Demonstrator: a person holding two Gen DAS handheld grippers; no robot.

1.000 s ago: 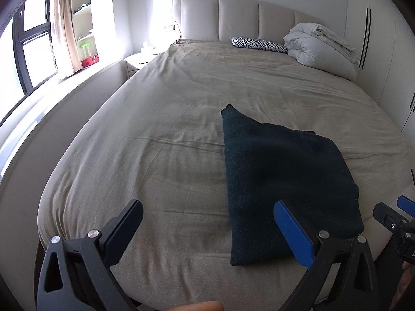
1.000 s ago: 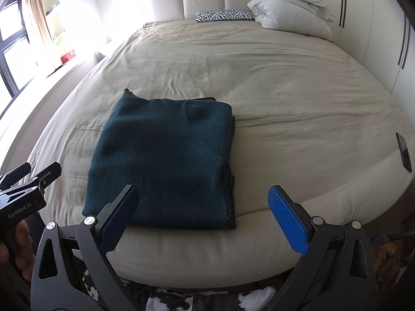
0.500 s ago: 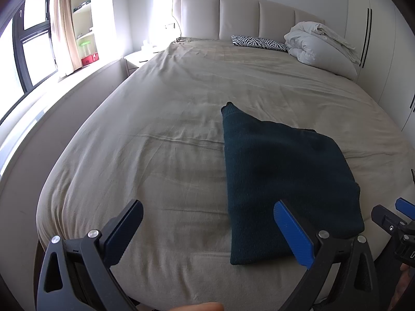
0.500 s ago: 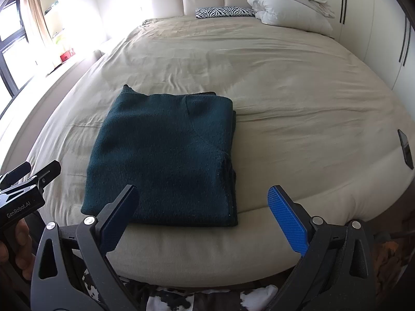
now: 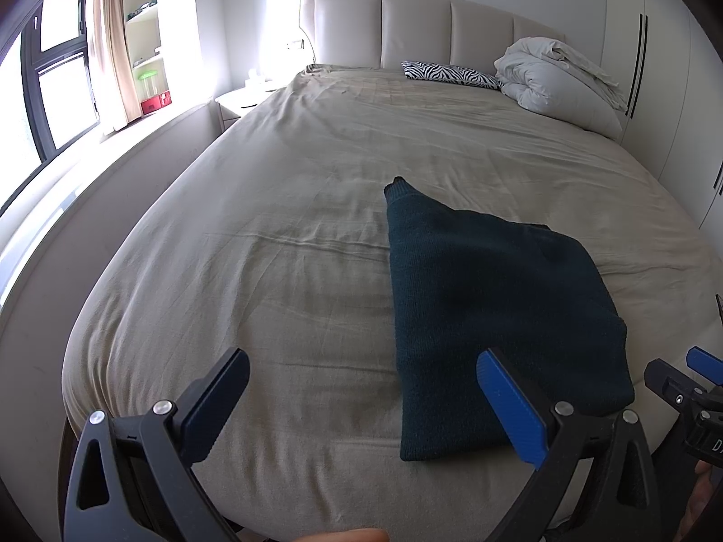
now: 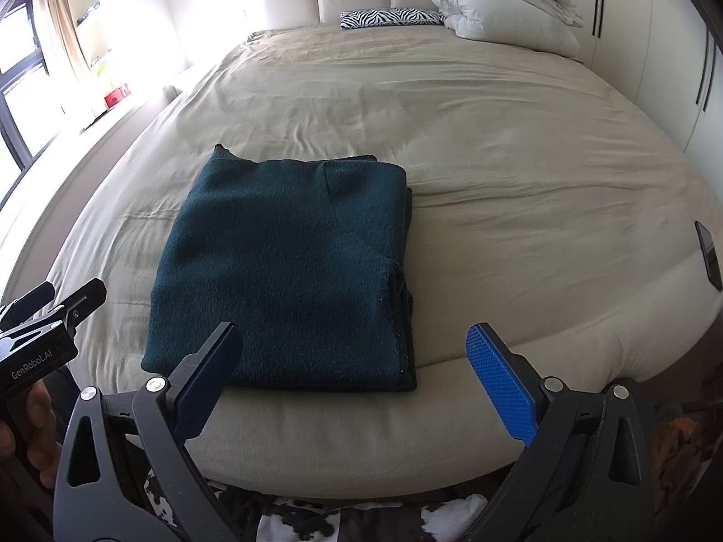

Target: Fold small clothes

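Right wrist view: a dark green sweater (image 6: pixel 289 266) lies folded into a neat rectangle near the front edge of the bed (image 6: pixel 497 144).

Both the right gripper (image 6: pixel 352 370) and the left gripper (image 5: pixel 361 406) hover off the near edge with fingers spread wide, holding nothing. The fold looks finished, apart from a small corner poking out far left. To finish well, I would tuck that corner in and press the right-hand stacked edges flat without dragging the layers. A phone (image 6: pixel 708 255) lies far right; a duvet (image 6: pixel 510 4) and zebra pillow (image 6: pixel 388 16) sit by the headboard.
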